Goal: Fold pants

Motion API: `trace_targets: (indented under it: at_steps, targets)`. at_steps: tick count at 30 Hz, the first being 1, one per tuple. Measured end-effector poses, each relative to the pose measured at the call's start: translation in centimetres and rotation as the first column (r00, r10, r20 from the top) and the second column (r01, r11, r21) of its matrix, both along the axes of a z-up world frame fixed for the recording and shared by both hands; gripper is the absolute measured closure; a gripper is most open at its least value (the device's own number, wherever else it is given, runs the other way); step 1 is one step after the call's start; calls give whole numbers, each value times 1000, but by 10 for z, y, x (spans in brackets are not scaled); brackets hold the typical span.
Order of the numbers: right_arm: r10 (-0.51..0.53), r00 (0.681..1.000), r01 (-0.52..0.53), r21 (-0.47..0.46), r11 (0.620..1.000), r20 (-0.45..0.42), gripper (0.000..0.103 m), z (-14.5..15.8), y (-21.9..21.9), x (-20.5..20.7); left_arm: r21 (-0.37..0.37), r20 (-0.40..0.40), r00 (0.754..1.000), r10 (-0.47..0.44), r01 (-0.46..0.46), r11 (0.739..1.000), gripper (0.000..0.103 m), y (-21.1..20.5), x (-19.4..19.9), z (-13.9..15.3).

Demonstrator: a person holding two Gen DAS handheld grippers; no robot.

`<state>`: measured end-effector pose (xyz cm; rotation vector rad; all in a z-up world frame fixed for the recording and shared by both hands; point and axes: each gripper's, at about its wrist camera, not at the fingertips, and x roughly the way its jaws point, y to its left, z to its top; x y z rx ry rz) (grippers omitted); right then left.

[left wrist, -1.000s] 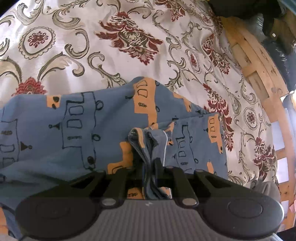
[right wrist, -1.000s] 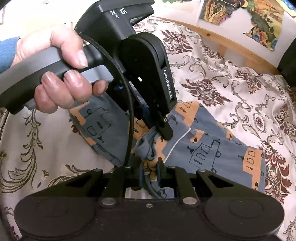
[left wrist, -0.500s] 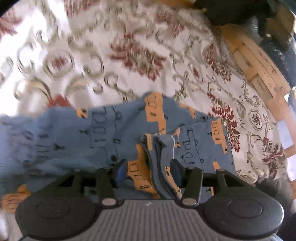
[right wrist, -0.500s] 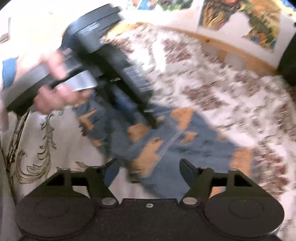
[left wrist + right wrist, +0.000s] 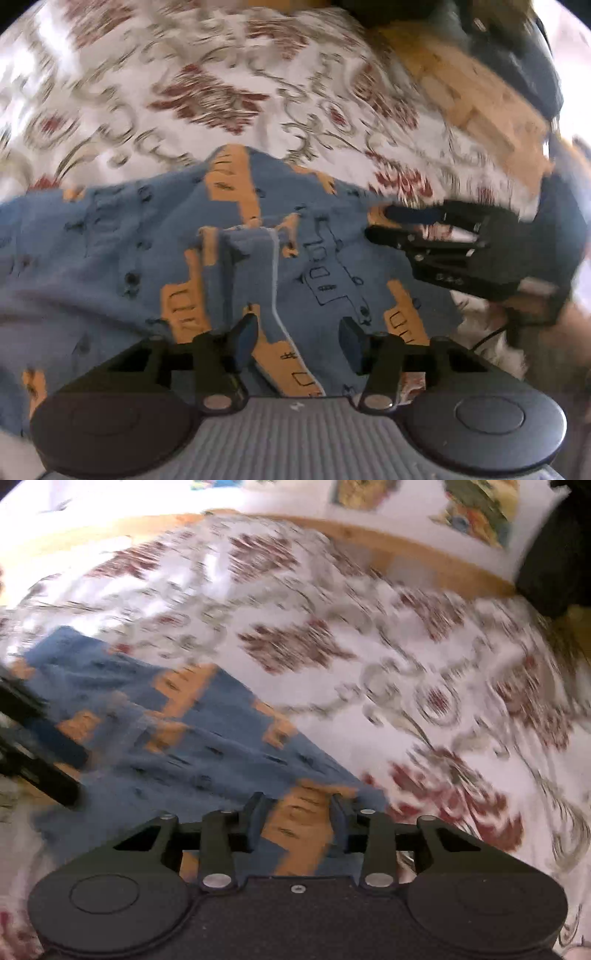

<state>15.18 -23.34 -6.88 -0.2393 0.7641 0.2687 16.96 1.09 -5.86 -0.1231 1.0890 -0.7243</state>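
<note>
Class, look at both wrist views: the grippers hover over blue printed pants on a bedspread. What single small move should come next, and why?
Probably lower the left gripper and pinch the raised ridge of the pants. Both it and the right gripper are open and hold nothing, and the fabric lies loosely on the bedspread, bunched along that piped seam, so the fold looks unfinished.

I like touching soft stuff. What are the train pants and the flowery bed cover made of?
The pants look like soft, matte knit cloth, maybe cotton: they rumple and fold limply. The bed cover looks like smooth woven fabric with a slight sheen where light hits it; blur hides the weave, so I can't be sure.
</note>
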Motion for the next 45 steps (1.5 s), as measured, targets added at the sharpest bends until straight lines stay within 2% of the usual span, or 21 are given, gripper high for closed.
trace_targets:
  at_steps: [1,2,4,5,8,10,11,14,18,20,24,29,30,31,34,35,37,38,40,43,45]
  targets:
    - [-32,999,32,-3,999,2,63,-1,-8,2,-16,-27,999,37,-38,999,44,9,1,1]
    - [-67,998,67,8,998,8,62,1,-13,1,15,-48,994,101,-100,995,36,17,2,2]
    - [-135,991,134,39,990,23,48,11,-23,-2,71,-84,970,229,-223,972,38,40,-6,9]
    - [-151,988,149,52,987,40,44,17,-24,-6,60,-105,953,284,-279,958,31,55,-14,16]
    - [-134,986,125,95,988,99,21,40,-8,-26,55,-55,876,480,-477,877,8,95,-47,33]
    - [-86,989,72,116,991,123,17,50,21,-39,14,17,800,600,-600,800,7,118,-65,36]
    - [-60,990,45,116,992,127,17,52,34,-42,14,20,770,638,-638,770,8,124,-64,36]
    - [21,990,-28,48,998,139,17,49,81,-54,-15,-28,649,760,-761,649,16,140,-57,29]
    - [95,975,-66,-148,987,203,17,31,131,-72,-53,-21,597,802,-801,596,24,150,-56,23]
    - [121,967,-71,-217,974,226,17,18,147,-74,-61,11,601,799,-798,600,42,146,-55,21]
    - [132,966,-89,-189,978,224,17,3,157,-71,-29,26,623,781,-781,624,56,141,-45,12]
    - [151,962,-114,-168,979,228,16,-5,160,-68,-32,-50,566,823,-824,565,67,153,-38,2]
    - [142,964,-108,-155,982,226,16,-6,159,-67,-39,-49,557,829,-830,556,72,154,-38,1]
    - [135,965,-104,-145,984,224,16,-6,158,-67,-32,-28,550,835,-835,549,90,154,-39,3]
    - [122,968,-97,-126,987,217,16,-8,158,-66,-58,68,547,834,-833,551,93,151,-46,12]
    - [122,969,-96,-125,987,214,16,-9,158,-66,-66,128,553,823,-824,563,93,147,-48,19]
    - [121,969,-97,-123,988,214,16,-11,158,-66,-35,231,588,775,-791,611,93,135,-45,27]
    - [122,969,-97,-122,988,213,16,-11,158,-66,-9,247,597,763,-786,618,93,131,-42,27]
    - [119,971,-97,-115,989,209,16,-12,158,-65,50,222,599,769,-795,604,93,132,-36,19]
    - [114,973,-95,-98,991,201,16,-12,156,-63,25,95,571,816,-821,571,89,150,-34,8]
    - [111,974,-94,-92,991,198,16,-12,155,-62,17,77,570,818,-821,570,84,153,-37,6]
